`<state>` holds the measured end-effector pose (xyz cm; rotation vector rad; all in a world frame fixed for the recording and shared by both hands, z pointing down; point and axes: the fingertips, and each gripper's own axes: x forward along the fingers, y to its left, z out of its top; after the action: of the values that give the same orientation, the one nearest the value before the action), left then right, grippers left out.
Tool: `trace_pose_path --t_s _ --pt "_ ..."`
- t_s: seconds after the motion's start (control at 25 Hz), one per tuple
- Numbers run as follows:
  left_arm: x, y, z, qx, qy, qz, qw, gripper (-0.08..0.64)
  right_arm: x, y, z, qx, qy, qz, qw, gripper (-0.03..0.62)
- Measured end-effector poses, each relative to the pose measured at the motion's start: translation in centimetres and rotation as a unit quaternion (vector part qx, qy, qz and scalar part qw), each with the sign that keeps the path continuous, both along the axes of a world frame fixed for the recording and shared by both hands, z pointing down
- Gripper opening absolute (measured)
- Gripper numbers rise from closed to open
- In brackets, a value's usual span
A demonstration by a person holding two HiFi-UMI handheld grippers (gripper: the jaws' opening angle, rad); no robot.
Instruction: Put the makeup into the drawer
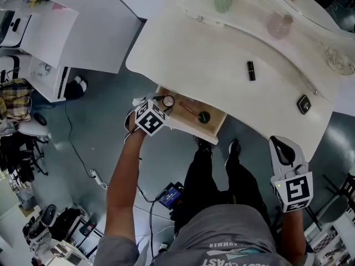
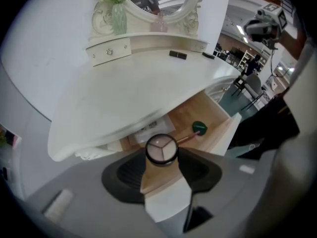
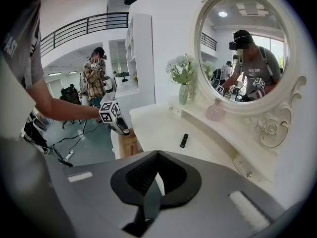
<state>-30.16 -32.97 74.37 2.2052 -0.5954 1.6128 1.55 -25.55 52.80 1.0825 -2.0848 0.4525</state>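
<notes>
Compact (image 2: 161, 148) sits clamped in the wide jaws of the left gripper (image 2: 161, 156), seemingly just above the open drawer (image 2: 212, 114); the right gripper (image 1: 284, 147) is closed and empty

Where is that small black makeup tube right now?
In the head view, the small black tube lies on the white dressing table, right of centre, between the pink bottle and the open wooden drawer.

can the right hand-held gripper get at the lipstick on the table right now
Probably yes. The lipstick lies alone on bare tabletop, and the right hand-held gripper is empty, with nothing standing between them. Its jaws are together, so they would have to open first.
</notes>
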Motion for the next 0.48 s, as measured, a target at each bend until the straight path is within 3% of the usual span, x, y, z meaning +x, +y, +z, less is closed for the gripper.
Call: trace_pose_path --t_s 0.48 --pt "-0.5 0.1 3.8 -0.04 -0.041 0.031 0.9979 0.204 -0.7 0.0 1.0 -0.014 0.004 0.005 1.0 0.002"
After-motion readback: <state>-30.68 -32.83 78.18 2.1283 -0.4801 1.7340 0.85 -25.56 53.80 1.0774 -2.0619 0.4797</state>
